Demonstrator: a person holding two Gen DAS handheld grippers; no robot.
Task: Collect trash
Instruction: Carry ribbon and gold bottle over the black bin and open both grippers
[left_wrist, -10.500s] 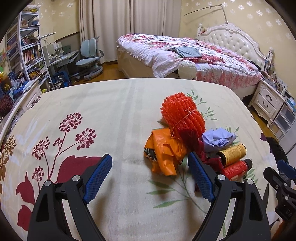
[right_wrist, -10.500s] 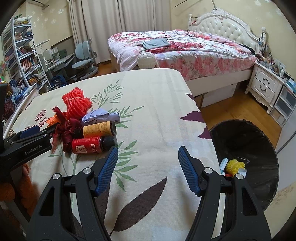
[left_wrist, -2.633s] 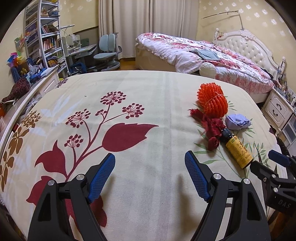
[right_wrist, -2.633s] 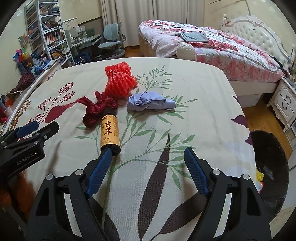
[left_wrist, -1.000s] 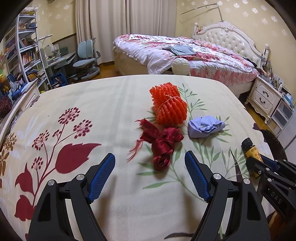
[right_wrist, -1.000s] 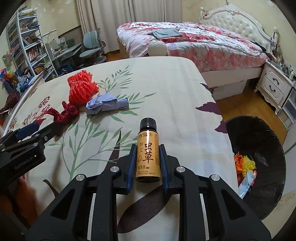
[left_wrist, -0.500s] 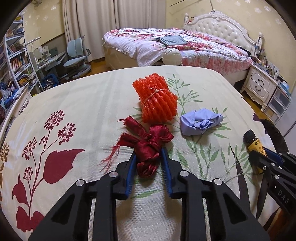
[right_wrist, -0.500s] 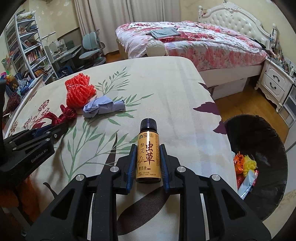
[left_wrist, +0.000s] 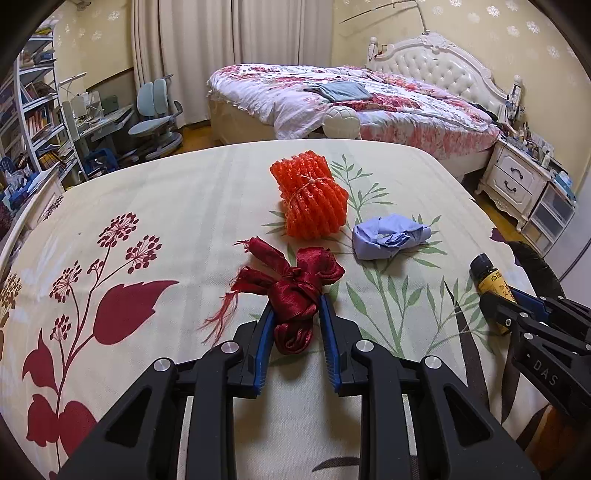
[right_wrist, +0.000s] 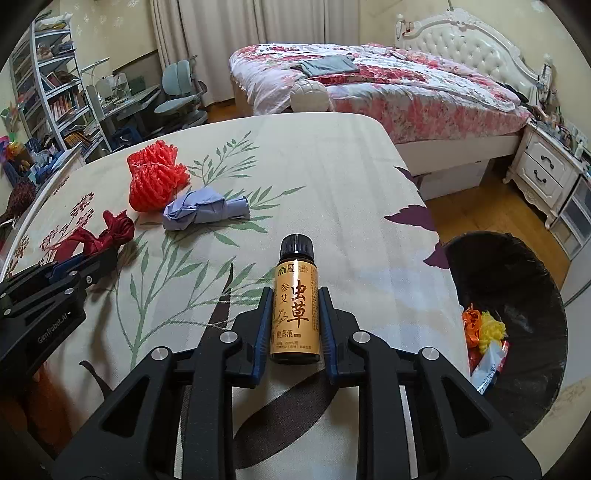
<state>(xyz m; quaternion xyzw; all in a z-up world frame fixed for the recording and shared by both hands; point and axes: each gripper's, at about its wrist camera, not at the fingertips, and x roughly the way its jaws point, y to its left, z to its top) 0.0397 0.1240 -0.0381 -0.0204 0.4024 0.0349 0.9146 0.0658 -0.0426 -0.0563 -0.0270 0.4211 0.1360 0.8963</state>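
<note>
Left wrist view: a second ago the left gripper (left_wrist: 295, 325) stood wide over the table (left_wrist: 184, 206); now its jaws are narrow and pinch the near end of the red ribbon (left_wrist: 291, 291), which lies on the cloth just this side of the orange net (left_wrist: 310, 199). The right gripper (right_wrist: 295, 321) remains clamped on the bottle (right_wrist: 295, 295), as it was a second ago, holding it above the table's edge with the bin (right_wrist: 506, 332) to its right and lower. Ten seconds back an orange bag and a red bottle lay beside the net; both are gone from the table, and orange and yellow scraps show inside the bin. So I judge the task is well along: two pieces are in hand, and only the net and the blue wad (left_wrist: 388, 236), just right of the net, are left on the cloth.

Writing: the bottle's gold label carries large Chinese characters, 虫草, with 参艾 beside them and smaller print below that I cannot read surely. The left gripper's side reads "GenRobot.AI" in the right wrist view; the right gripper's shows "DAS" in the left wrist view.
</note>
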